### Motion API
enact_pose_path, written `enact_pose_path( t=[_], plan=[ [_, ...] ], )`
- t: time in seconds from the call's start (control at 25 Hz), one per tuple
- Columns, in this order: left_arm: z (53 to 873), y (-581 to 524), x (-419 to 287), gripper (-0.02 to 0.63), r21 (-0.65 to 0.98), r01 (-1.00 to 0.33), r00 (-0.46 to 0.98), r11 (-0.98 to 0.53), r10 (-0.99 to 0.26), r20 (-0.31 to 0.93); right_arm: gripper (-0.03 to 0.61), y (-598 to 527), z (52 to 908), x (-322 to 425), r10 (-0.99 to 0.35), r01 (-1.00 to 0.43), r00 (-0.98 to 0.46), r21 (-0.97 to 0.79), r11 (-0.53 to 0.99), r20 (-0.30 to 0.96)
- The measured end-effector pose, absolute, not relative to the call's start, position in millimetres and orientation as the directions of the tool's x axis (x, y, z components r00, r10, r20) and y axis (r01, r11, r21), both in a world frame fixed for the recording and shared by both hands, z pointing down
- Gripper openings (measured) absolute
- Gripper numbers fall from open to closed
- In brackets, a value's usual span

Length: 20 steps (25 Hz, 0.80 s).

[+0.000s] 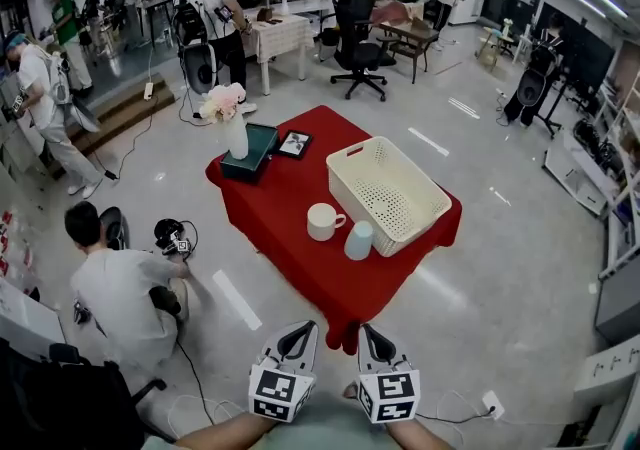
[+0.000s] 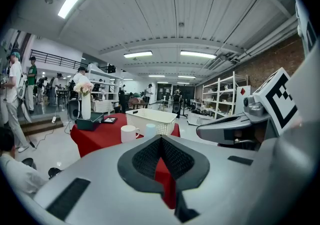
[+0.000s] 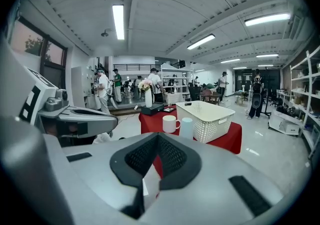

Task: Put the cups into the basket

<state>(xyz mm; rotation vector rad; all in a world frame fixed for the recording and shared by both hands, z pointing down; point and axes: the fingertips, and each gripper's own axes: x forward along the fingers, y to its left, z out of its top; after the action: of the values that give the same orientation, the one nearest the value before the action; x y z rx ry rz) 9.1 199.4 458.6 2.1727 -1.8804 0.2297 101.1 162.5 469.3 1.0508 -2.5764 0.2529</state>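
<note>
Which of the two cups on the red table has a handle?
The white mug; the pale blue cup beside it, closer to the basket, has no handle.

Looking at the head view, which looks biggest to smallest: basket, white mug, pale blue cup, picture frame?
1. basket
2. white mug
3. pale blue cup and picture frame look about alike; the frame sits farther away, so I won't rank them.

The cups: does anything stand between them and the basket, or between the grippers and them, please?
Nothing visible does. The white mug and pale blue cup stand on the red cloth right beside the empty basket. The left gripper and right gripper, both shut and empty, hang short of the cloth.
</note>
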Motion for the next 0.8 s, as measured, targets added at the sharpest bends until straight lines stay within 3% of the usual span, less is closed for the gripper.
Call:
enact_pose_path(
  t=[0.8],
  plan=[
    [460.3,202.9,-38.6,0.002,0.129,-0.985,0.142,-0.112,-0.956,0.257,0.012,161.2,474.6,67.4,-0.682,-0.743,-0.619,-0.008,0.67,0.388]
  ],
)
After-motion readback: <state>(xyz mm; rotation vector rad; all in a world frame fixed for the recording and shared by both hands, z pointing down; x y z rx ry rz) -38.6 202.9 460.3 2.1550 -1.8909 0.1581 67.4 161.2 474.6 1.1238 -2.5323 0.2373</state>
